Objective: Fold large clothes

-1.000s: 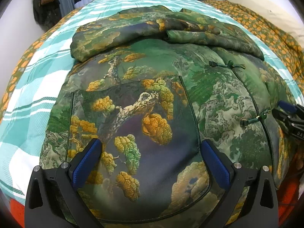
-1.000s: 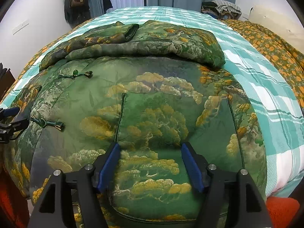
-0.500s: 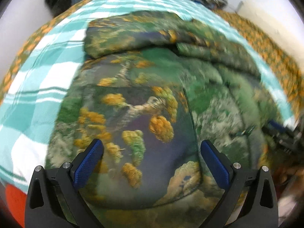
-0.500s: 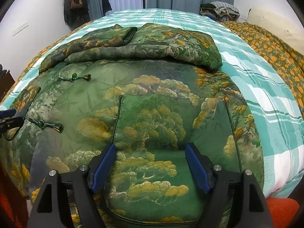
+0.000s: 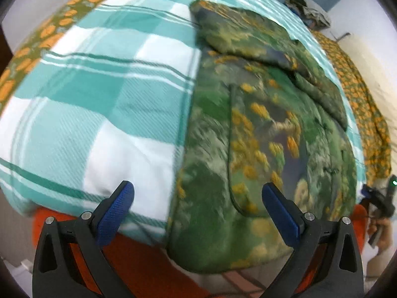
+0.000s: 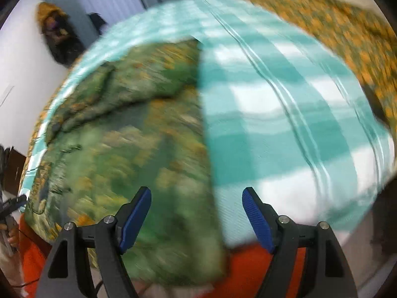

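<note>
Mostly blurred: green jacket (image 6: 129, 149), both grippers' fingers (image 5: 116, 211) (image 6: 255, 213) spread, empty.

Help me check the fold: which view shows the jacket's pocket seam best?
Left wrist view: the green patterned jacket shows its curved pocket seam fairly sharply. In the right wrist view, the jacket is motion-blurred, seam indistinct.

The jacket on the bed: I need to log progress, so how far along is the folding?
Done: the sleeves lie folded across the top of the jacket, which is spread flat on the checked blanket. In hand: nothing; the left gripper and right gripper are both open, each at a lower side edge of the jacket. Left: folding the body, which looks not yet started.
</note>
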A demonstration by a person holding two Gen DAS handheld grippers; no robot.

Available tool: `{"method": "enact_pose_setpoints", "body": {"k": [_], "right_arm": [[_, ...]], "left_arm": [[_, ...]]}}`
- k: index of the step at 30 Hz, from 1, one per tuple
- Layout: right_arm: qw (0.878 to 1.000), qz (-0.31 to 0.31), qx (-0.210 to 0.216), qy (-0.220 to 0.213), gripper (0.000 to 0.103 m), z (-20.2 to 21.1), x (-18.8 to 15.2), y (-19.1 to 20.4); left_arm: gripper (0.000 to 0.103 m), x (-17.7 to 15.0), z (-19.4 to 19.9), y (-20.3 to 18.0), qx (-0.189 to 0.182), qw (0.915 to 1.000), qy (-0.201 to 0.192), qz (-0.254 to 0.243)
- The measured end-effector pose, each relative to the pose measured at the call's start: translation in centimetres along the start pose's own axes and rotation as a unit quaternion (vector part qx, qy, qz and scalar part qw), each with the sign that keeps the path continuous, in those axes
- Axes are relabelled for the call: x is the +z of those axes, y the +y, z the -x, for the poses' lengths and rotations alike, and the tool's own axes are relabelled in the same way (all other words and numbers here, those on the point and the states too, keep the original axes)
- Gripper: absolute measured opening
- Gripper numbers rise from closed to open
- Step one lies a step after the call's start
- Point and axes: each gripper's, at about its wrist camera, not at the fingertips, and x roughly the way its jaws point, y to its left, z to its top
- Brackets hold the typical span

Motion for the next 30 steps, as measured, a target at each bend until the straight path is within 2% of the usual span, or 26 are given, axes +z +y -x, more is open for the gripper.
{"method": "enact_pose_setpoints", "body": {"k": [2, 4, 8, 11, 12, 13, 14, 15, 18, 19, 20, 22, 23, 30], "right_arm": [[0.999, -0.023, 0.025, 0.041, 0.077, -1.2, -0.6, -1.3], [0.997, -0.023, 0.048, 0.064, 0.077, -2.3, -1.5, -1.2], [0.992, 0.034, 0.07, 0.096, 0.077, -4.6, -2.3, 1.3], [0.99, 0.051, 0.07, 0.108, 0.079, -5.6, -2.4, 2.6], [0.99, 0.06, 0.065, 0.112, 0.079, -5.8, -2.3, 3.0], [0.989, 0.067, 0.063, 0.113, 0.077, -5.8, -2.2, 3.2], [0.989, 0.076, 0.064, 0.114, 0.066, -5.5, -2.1, 3.5], [0.987, 0.085, 0.069, 0.114, 0.043, -5.2, -2.1, 3.9], [0.987, 0.09, 0.083, 0.105, 0.023, -3.9, -1.9, 5.1], [0.987, 0.088, 0.09, 0.098, 0.021, -3.3, -1.8, 5.6], [0.987, 0.086, 0.095, 0.092, 0.02, -2.8, -1.7, 5.8], [0.987, 0.081, 0.11, 0.081, 0.019, -2.0, -1.3, 6.6], [0.987, 0.078, 0.119, 0.074, 0.019, -1.6, -1.0, 7.0], [0.985, 0.086, 0.147, 0.036, 0.017, 2.9, 0.0, 8.8]], "left_arm": [[0.102, -0.3, -0.7, -1.2, -0.017, 0.9996, 0.014, -0.019], [0.102, -0.4, -1.8, -2.5, -0.045, 0.9976, 0.039, -0.035], [0.102, -0.5, -3.3, -4.5, -0.02, 0.9951, 0.057, -0.078], [0.099, -0.5, -3.3, -4.8, -0.029, 0.9943, 0.061, -0.082], [0.096, -0.4, -3.1, -4.8, -0.033, 0.9943, 0.063, -0.08], [0.087, -0.4, -3.0, -4.7, -0.03, 0.9945, 0.064, -0.078], [0.08, -0.4, -2.9, -4.4, -0.023, 0.9947, 0.065, -0.076], [0.078, -0.3, -2.8, -4.3, -0.016, 0.9947, 0.071, -0.073], [0.065, -1.0, -2.8, -4.5, 0.001, 0.9929, 0.082, -0.086], [0.056, -1.1, -2.9, -5.0, 0.013, 0.9915, 0.084, -0.099], [0.041, -1.1, -3.0, -5.6, 0.025, 0.99, 0.084, -0.11], [0.021, -0.8, -2.7, -6.1, 0.044, 0.9884, 0.083, -0.12], [0.016, -0.6, -2.4, -6.1, 0.037, 0.9895, 0.081, -0.113], [0.012, 0.3, 1.8, -5.0, -0.023, 0.9959, 0.042, -0.077]]}}
